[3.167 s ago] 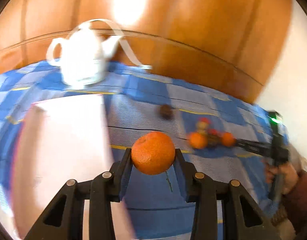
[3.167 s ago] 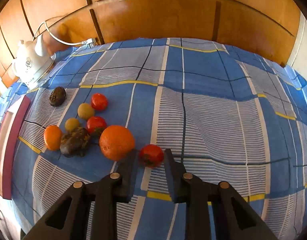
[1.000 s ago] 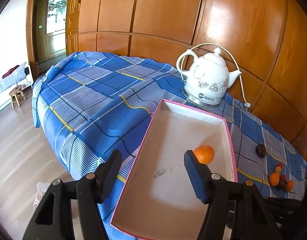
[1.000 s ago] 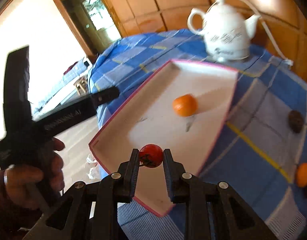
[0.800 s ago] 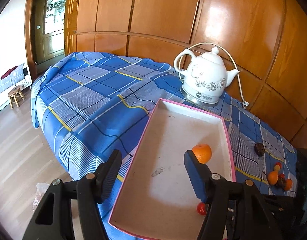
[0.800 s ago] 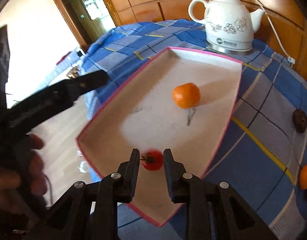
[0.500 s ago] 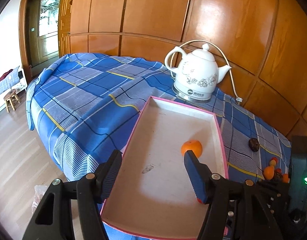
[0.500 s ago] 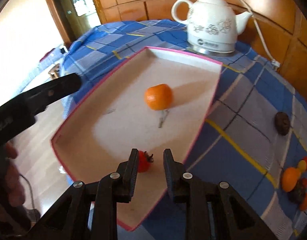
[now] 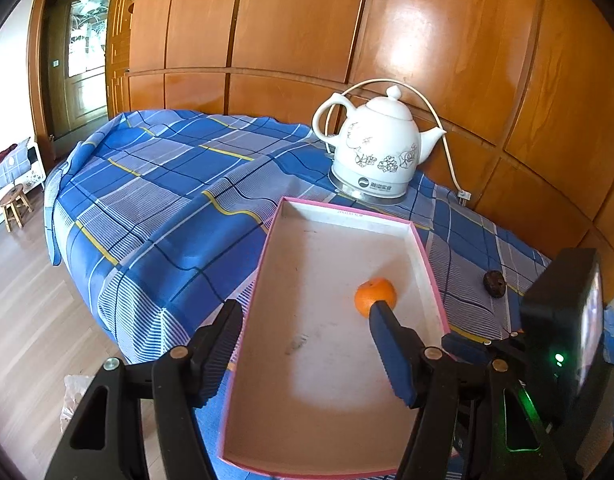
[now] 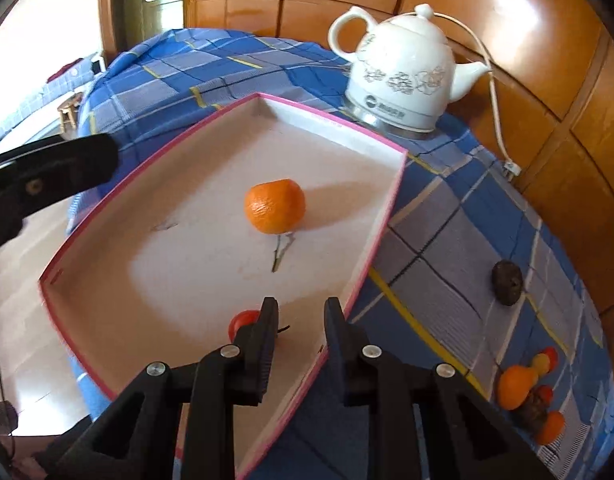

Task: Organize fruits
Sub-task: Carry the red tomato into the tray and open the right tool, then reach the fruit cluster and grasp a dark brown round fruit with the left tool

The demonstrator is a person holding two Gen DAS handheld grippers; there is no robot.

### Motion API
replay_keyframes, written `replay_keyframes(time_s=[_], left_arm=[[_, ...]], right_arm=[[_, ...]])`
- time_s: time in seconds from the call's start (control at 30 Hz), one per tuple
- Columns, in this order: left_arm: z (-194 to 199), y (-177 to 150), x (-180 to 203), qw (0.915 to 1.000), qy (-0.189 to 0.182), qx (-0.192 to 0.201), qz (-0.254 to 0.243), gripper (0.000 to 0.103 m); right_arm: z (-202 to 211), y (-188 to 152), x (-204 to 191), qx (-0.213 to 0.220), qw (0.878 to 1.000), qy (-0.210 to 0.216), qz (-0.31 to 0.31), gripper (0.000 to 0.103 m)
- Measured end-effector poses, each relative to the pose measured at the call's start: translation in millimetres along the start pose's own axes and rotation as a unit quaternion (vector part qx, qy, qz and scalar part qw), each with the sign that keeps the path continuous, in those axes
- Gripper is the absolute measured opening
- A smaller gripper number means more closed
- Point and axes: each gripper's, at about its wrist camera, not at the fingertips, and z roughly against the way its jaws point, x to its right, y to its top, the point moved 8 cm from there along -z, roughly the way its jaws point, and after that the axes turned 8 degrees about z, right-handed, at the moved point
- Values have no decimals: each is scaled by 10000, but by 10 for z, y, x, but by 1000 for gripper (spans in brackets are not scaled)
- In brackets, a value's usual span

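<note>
A pink-rimmed white tray lies on the blue checked cloth with an orange on its floor. My left gripper hovers open over the tray's near half with nothing between its fingers. In the right wrist view the same orange sits mid-tray. A small red tomato lies on the tray floor just left of my right gripper, half hidden by the left finger. That gripper's jaws stand narrow and hold nothing. Several loose fruits cluster on the cloth at the right.
A white floral kettle with its cord stands behind the tray against the wood panelling. A dark wrinkled fruit lies alone on the cloth right of the tray. The table edge drops to a wooden floor on the left.
The right gripper carried the tomato down into the tray; the tomato now rests on the tray floor outside the jaws. The left gripper stays open and barely shifted.
</note>
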Motion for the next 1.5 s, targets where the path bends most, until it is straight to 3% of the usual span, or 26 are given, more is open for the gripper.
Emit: replay_keyframes(time_s=[0.1, 0.2, 0.37, 0.53, 0.8, 1.07, 1.27, 1.5], left_arm=[[-5, -17, 19, 10000, -16, -24, -26, 67], [-11, -36, 51, 9999, -57, -46, -71, 70], [-1, -65, 148, 9997, -104, -35, -231, 72], [-1, -149, 353, 9981, -295, -116, -533, 73], [3, -335, 896, 9900, -809, -326, -1112, 73], [-166, -589, 1484, 9741, -1241, -920, -1651, 74], [-394, -612, 1808, 9638, -1372, -1368, -1831, 70], [-818, -450, 2316, 9565, -1513, -1550, -1956, 65]], right_arm=[[-86, -89, 94, -194, 9995, -206, -114, 23], [-33, -132, 137, -49, 9979, 265, -588, 25], [201, -214, 301, 432, 9875, 715, -1339, 26], [491, -437, 606, 856, 9711, 802, -2078, 26], [738, -1074, 1239, 908, 9487, 351, -3008, 26], [926, -1782, 1770, 791, 9230, -176, -3761, 26], [1028, -2077, 1889, 757, 9136, -334, -3981, 27], [1105, -2099, 1937, 893, 9138, -416, -3941, 28]])
